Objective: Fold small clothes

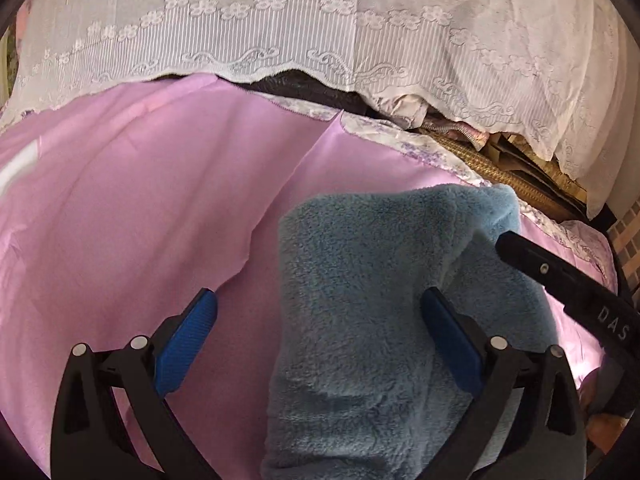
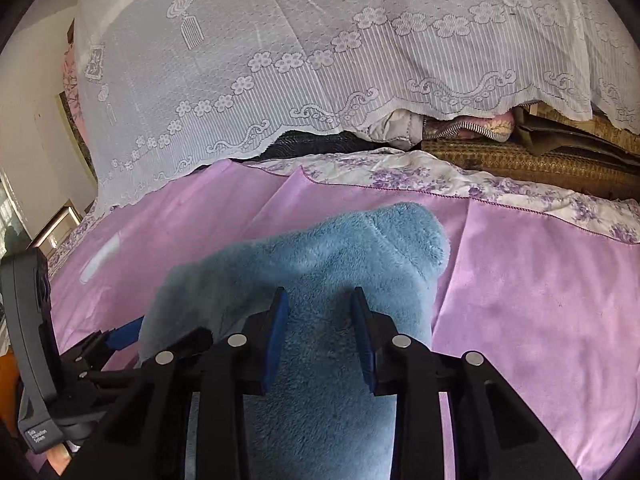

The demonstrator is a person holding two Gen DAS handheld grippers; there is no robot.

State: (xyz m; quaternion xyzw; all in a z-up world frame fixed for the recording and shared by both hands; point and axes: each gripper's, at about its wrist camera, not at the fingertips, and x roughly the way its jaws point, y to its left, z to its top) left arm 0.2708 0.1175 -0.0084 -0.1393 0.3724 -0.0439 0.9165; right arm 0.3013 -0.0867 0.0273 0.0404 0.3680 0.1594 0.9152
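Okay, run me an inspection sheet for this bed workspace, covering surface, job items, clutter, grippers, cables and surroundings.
Surface: pink sheet, creased, floral border at the far edge.
Job's things: blue fleece garment, bunched, lying on the sheet.
Clutter: folded bedding and woven mats stacked behind, under a white lace cover.
Grippers: right gripper narrowed around a ridge of the fleece, contact unclear; left gripper wide open, its right finger over the fleece.
Cables: nothing seen.
Surroundings: wall and a framed panel at far left.
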